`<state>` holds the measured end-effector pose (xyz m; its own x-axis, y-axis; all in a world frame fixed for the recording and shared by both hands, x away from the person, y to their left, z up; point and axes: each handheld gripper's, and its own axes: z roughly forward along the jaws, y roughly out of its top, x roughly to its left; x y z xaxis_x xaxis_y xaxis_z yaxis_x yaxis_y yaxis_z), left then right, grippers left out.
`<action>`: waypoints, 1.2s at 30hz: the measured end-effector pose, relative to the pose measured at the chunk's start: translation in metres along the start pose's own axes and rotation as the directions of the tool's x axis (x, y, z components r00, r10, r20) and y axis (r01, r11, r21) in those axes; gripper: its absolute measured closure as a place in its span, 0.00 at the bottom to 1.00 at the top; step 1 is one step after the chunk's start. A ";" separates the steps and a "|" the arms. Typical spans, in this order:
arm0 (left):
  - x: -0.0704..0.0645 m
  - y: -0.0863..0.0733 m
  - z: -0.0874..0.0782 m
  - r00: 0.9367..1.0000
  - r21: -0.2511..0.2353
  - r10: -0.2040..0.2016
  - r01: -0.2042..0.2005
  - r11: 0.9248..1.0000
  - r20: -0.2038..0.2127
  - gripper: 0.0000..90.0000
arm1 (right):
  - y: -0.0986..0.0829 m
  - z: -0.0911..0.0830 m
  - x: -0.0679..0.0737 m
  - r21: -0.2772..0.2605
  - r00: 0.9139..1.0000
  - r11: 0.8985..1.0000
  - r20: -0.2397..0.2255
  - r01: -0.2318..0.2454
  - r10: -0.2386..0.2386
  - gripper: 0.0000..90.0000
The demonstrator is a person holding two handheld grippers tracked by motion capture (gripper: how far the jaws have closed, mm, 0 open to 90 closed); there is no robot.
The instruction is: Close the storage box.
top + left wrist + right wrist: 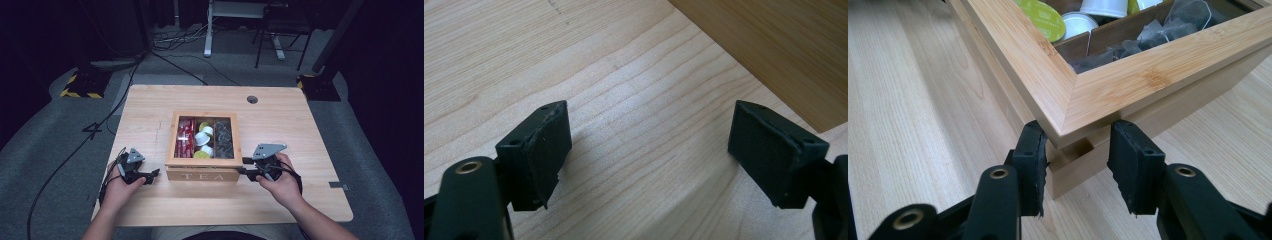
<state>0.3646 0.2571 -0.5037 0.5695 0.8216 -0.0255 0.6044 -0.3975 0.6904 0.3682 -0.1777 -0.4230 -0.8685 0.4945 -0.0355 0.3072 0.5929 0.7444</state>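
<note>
Right claw (1075, 165) straddles the near right corner of our bamboo glass-lidded tea box (1128, 85), jaws spread, likely to lift the lid; left claw (649, 150) hovers spread over the tabletop (524, 60).

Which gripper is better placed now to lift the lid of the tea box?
Probably the right gripper: its open jaws straddle the tea box corner under the lid. The left gripper is open over bare table.

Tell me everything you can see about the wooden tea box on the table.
The tea box is light bamboo-like wood with TEA lettered on its front. Its framed, clear-paned lid is down, showing three compartments: red packets at the left, white and green capsules in the middle, dark tea bags at the right. It sits flat near the table's front middle. The right tool straddles its front right corner under the lid; the left tool stands apart, open.
</note>
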 end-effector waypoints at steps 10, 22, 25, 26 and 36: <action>0.000 0.000 0.000 1.000 -0.001 0.000 0.000 1.000 0.000 0.20 | -0.002 0.003 0.001 0.038 1.000 0.999 -0.006 0.001 -0.001 0.65; 0.000 0.000 0.000 1.000 -0.002 0.001 -0.001 1.000 -0.001 0.20 | 0.006 0.000 0.004 -0.041 1.000 0.999 -0.001 0.015 -0.015 0.42; 0.000 0.000 0.000 1.000 -0.003 -0.002 0.002 1.000 0.000 0.20 | 0.008 -0.001 0.002 -0.053 1.000 0.999 -0.014 0.006 -0.007 0.41; 0.000 0.000 0.000 1.000 -0.004 -0.001 0.001 1.000 -0.001 0.20 | 0.009 -0.002 0.000 -0.060 1.000 0.998 -0.018 0.000 -0.001 0.40; 0.000 -0.006 -0.005 1.000 -0.003 -0.014 0.014 1.000 -0.007 0.20 | 0.012 -0.037 -0.029 -0.145 0.998 0.987 -0.018 -0.068 0.066 0.25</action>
<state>0.3582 0.2620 -0.5039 0.5573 0.8298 -0.0301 0.6108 -0.3851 0.6918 0.3825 -0.2087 -0.3887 -0.8534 0.5206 0.0259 0.3056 0.4595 0.8340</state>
